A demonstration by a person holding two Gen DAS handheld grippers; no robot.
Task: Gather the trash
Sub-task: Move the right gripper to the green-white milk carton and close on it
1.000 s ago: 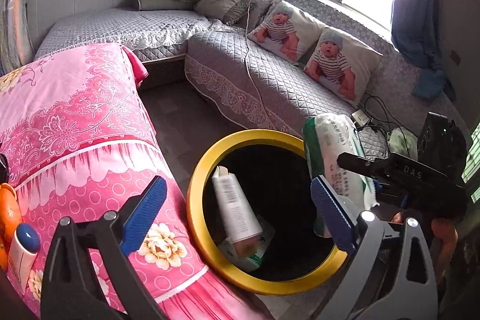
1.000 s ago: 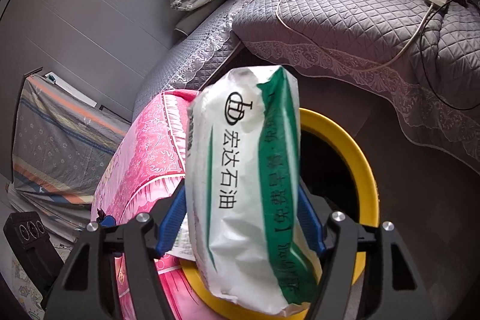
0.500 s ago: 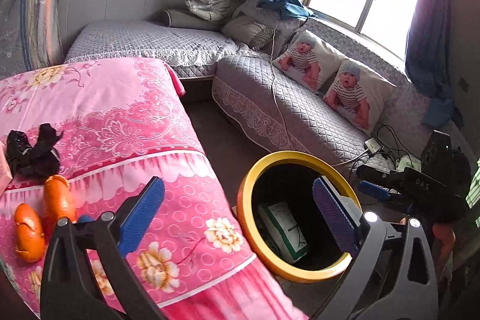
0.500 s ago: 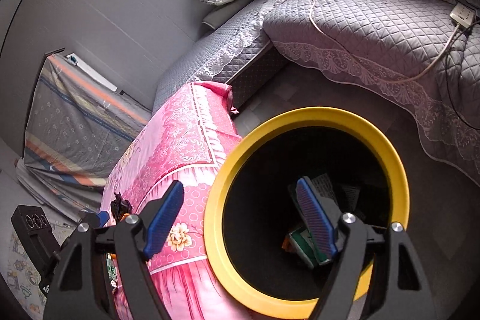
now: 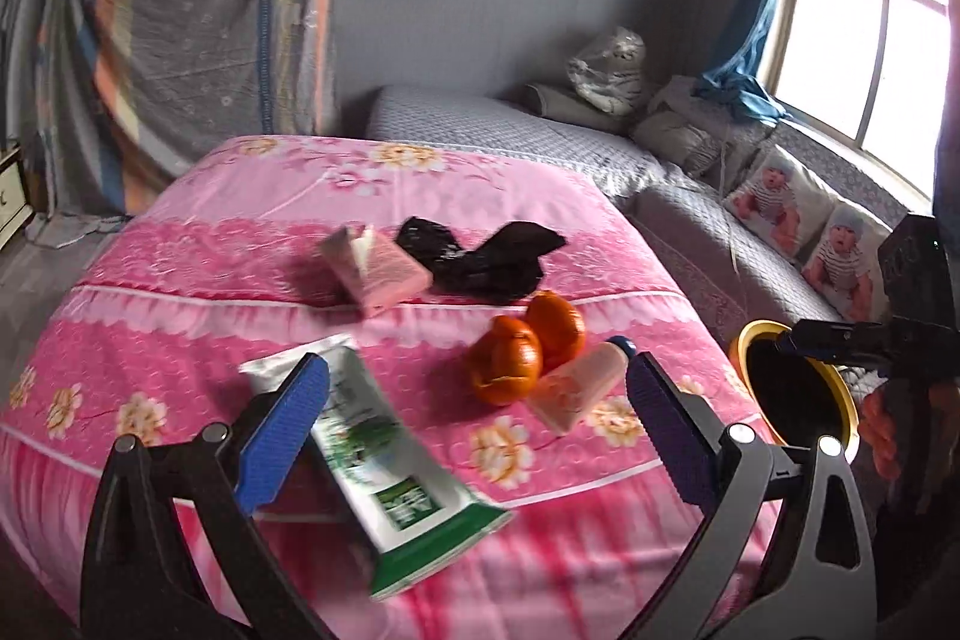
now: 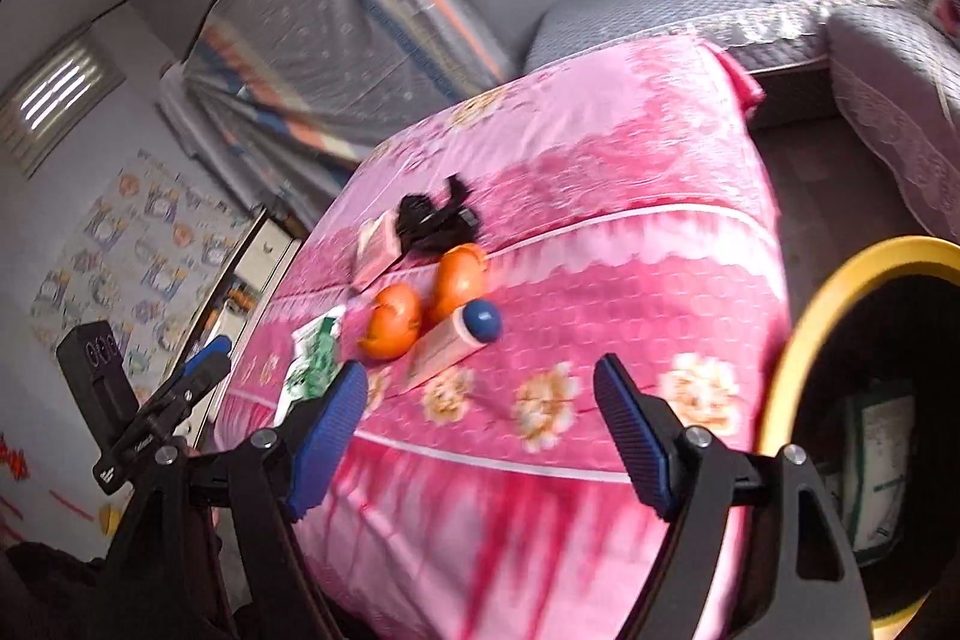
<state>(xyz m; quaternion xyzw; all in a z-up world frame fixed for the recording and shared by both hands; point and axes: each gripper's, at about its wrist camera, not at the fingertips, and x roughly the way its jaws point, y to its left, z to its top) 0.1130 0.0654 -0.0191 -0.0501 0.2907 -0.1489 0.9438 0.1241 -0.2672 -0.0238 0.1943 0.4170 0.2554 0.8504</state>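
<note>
Both tongs (image 5: 474, 424) (image 6: 480, 424) gape empty; the light, crushable white-and-green plastic pouch (image 5: 384, 454) near the bed's (image 5: 180, 292) front edge suits a mid-body pinch.

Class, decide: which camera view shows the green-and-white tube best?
The left wrist view: the green-and-white tube lies whole and close on the pink cloth. The right wrist view shows it small, blurred, partly hidden behind a finger.

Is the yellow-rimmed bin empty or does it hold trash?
Not empty: the right wrist view shows a green-and-white packet inside the yellow-rimmed bin.
</note>
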